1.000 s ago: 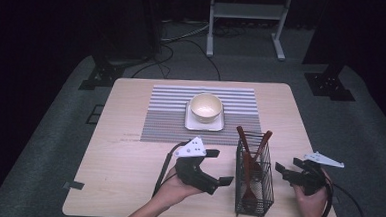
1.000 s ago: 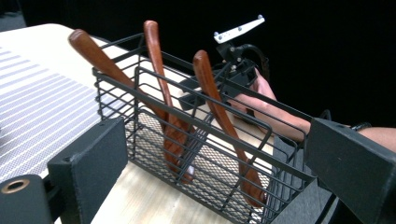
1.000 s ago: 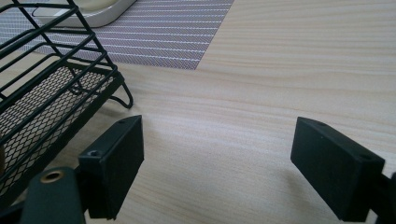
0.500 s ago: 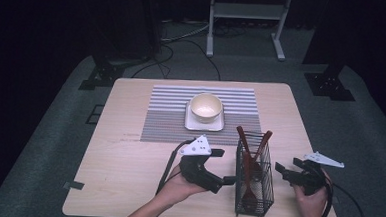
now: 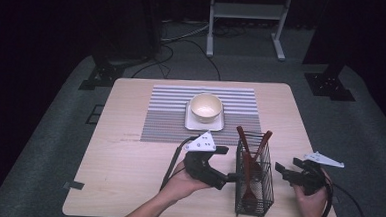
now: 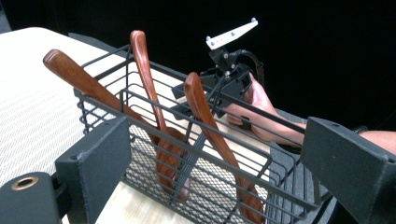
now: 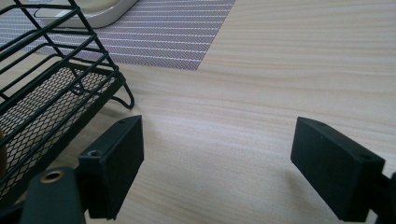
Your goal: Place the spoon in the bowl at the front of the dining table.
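With its jaws spread wide, the left gripper (image 5: 230, 178) noses against the wire caddy (image 5: 254, 179) near the table's front edge, so a careless shove could tip it (its three wooden utensils (image 6: 205, 116) lean loosely) toward the open-jawed right gripper (image 5: 284, 172).

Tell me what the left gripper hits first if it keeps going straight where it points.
Most likely the wire basket: the left gripper points at its side, jaws wide apart, wooden utensils just behind the wires.
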`<move>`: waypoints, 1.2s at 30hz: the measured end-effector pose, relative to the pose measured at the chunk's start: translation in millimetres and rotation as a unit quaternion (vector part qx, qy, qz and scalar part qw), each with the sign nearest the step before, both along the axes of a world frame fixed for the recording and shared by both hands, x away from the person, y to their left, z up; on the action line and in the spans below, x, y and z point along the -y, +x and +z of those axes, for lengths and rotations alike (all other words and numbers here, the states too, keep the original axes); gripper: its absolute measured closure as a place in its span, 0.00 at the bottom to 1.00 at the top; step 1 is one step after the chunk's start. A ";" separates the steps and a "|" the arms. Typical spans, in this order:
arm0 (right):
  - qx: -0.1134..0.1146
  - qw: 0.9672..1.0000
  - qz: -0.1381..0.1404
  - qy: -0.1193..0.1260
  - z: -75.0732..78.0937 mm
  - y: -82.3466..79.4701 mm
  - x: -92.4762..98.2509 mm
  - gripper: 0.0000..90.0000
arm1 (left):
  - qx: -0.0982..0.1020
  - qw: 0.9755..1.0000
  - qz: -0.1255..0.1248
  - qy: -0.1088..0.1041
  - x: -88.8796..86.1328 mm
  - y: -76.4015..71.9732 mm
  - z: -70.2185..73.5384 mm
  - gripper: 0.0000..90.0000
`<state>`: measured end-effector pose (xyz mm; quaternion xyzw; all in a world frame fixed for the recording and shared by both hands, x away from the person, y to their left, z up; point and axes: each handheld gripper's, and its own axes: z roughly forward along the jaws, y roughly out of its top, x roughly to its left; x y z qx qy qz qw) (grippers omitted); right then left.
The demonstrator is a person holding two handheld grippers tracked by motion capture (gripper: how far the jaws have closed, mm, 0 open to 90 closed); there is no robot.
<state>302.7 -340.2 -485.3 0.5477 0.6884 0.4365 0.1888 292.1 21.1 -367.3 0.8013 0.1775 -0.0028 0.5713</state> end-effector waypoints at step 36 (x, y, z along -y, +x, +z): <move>0.000 1.000 0.003 -0.001 0.1 0.0 -0.6 0.18 | -0.012 1.000 -0.016 -0.001 24.1 17.6 2.1 0.41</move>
